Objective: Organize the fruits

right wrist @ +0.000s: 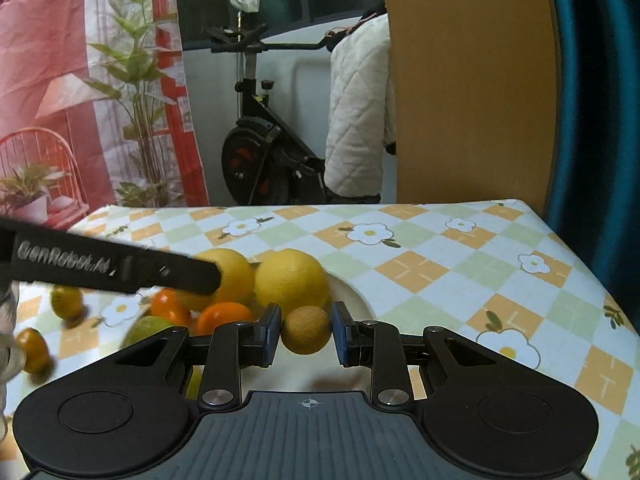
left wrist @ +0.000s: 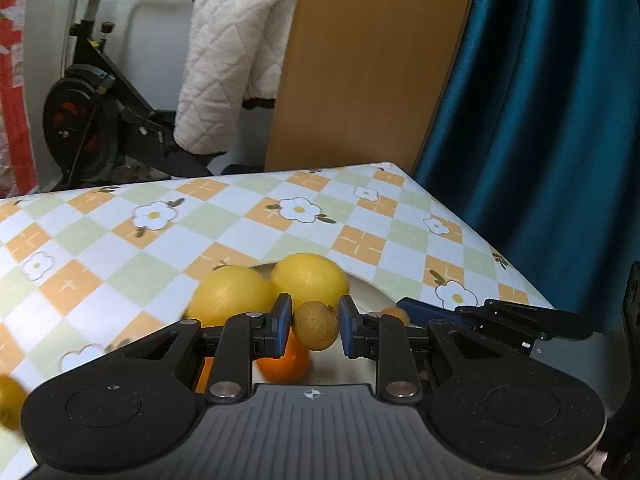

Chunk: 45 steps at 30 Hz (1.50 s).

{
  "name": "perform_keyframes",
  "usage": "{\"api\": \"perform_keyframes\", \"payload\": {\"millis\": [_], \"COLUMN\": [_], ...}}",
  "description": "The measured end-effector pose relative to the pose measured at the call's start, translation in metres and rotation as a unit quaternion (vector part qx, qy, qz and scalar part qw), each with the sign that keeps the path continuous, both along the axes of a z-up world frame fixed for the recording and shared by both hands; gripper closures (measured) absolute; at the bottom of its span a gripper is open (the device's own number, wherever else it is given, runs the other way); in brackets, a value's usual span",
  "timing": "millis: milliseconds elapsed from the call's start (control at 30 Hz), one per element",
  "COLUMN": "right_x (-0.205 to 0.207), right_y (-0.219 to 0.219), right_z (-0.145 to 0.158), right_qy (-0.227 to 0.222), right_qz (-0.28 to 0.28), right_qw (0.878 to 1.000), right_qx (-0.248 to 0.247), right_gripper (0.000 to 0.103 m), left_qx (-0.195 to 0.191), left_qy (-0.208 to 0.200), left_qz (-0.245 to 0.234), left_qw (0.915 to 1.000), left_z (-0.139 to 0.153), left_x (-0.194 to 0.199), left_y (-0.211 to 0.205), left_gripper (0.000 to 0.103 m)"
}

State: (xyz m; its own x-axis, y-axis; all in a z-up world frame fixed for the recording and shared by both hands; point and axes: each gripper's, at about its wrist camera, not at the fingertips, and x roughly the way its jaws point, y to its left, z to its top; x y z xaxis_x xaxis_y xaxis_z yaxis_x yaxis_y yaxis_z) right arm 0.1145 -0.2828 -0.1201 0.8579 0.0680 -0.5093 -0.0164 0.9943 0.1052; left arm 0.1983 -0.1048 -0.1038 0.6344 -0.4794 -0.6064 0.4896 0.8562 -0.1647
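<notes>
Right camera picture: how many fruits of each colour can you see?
Big yellow fruits: 2
Orange fruits: 3
Greenish fruits: 2
Small brown fruit: 1
Total: 8 plainly seen

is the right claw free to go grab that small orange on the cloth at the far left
Probably not yet. The right claw is shut on a small brown fruit, and the left claw's arm crosses between it and the small orange. It would need to drop its fruit first.
</notes>
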Motion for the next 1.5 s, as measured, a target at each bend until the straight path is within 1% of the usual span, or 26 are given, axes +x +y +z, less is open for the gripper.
{"api": "perform_keyframes", "payload": {"millis": [233, 400, 600, 867, 1000, 1100, 1333, 1500], "right_x": [0.009, 0.011, 0.014, 0.013, 0.012, 0.010, -0.002, -0.010], "right_y": [-0.007, -0.007, -0.008, -0.007, -0.007, -0.007, -0.012, -0.009], "right_z": [-0.008, -0.011, -0.017, -0.020, -0.018, -0.015, -0.003, 0.004], "right_qy": [0.004, 0.009, 0.018, 0.026, 0.024, 0.022, 0.014, 0.013], "right_qz": [0.008, 0.010, 0.004, -0.005, -0.006, -0.008, -0.022, -0.025], "right_qw": [1.000, 1.000, 1.000, 1.000, 1.000, 1.000, 1.000, 0.999], "right_qx": [0.005, 0.001, -0.003, -0.009, -0.010, -0.010, 0.015, 0.028], "right_gripper": [0.078, 0.078, 0.078, 0.077, 0.075, 0.073, 0.072, 0.072], "left_qx": [0.011, 0.022, 0.021, 0.017, 0.021, 0.015, 0.000, -0.009], "left_qy": [0.014, 0.021, 0.035, 0.042, 0.040, 0.037, 0.020, 0.005], "left_qz": [-0.014, -0.020, -0.024, -0.031, -0.024, -0.017, -0.009, 0.003], "left_qw": [0.9997, 0.9993, 0.9989, 0.9985, 0.9987, 0.9990, 0.9998, 0.9999], "left_z": [-0.009, -0.015, -0.018, -0.018, -0.018, -0.014, 0.001, 0.013], "left_x": [0.010, 0.013, 0.018, 0.019, 0.019, 0.019, 0.008, -0.001], "left_y": [-0.014, -0.021, -0.022, -0.026, -0.024, -0.020, -0.005, 0.014], "left_gripper": [0.076, 0.076, 0.076, 0.076, 0.076, 0.076, 0.076, 0.076]}}
